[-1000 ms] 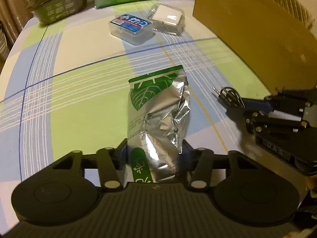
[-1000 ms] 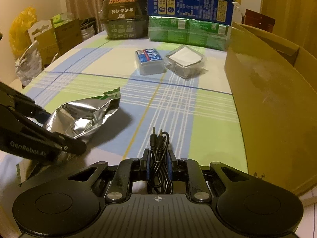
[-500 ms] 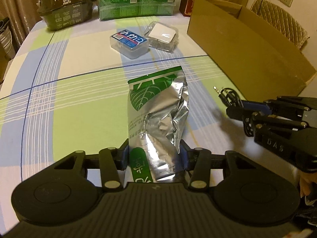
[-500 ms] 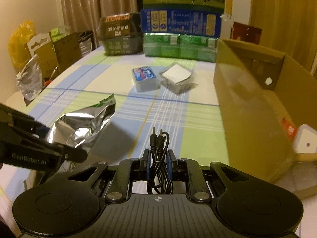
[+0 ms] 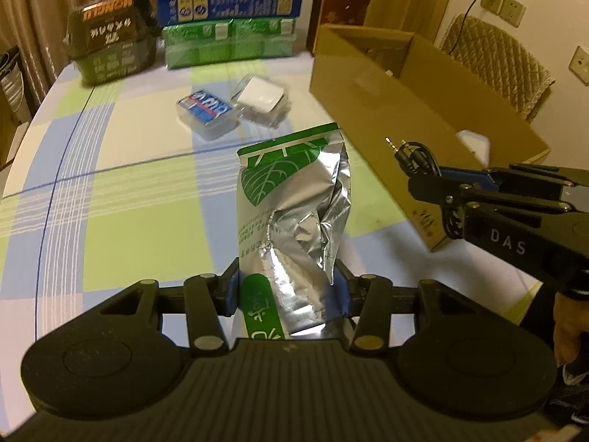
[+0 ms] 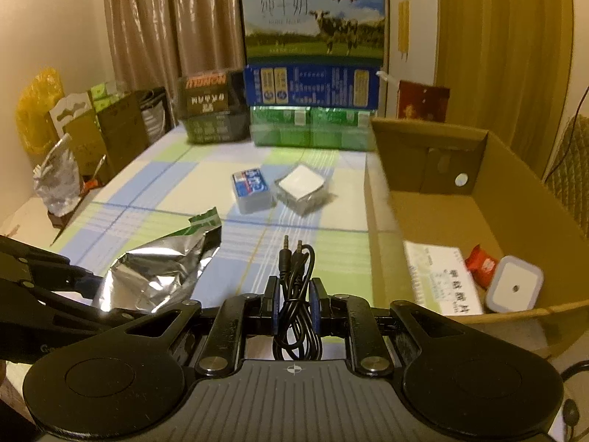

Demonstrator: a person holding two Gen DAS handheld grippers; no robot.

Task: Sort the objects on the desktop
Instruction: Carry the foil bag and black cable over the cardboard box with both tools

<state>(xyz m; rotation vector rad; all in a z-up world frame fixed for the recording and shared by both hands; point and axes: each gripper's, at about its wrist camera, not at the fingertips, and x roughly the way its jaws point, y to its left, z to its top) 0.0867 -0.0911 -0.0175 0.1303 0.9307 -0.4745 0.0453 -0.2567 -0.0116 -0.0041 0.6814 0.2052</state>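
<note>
Stacked milk cartons (image 6: 314, 51) stand before curtains (image 6: 165, 25); quilted chair (image 5: 497, 62) beside.

Your colour inventory, by frame position:

- Foil pouch (image 5: 292, 213), centre of left wrist view: crinkled silver with a green leaf print and green top band.
- Audio cable (image 6: 296, 287), lower centre of right wrist view: black.
- Tablecloth (image 5: 129, 184), left: checks of pale green, light blue and cream, with thin blue and white lines.
- Cardboard box (image 6: 515, 184), right: plain brown; inside it you have a red packet (image 6: 480, 265).
- Small case (image 5: 206, 108), upper centre: clear with blue label.
- Milk carton (image 6: 314, 18), top centre: blue sky, green field, cow.
</note>
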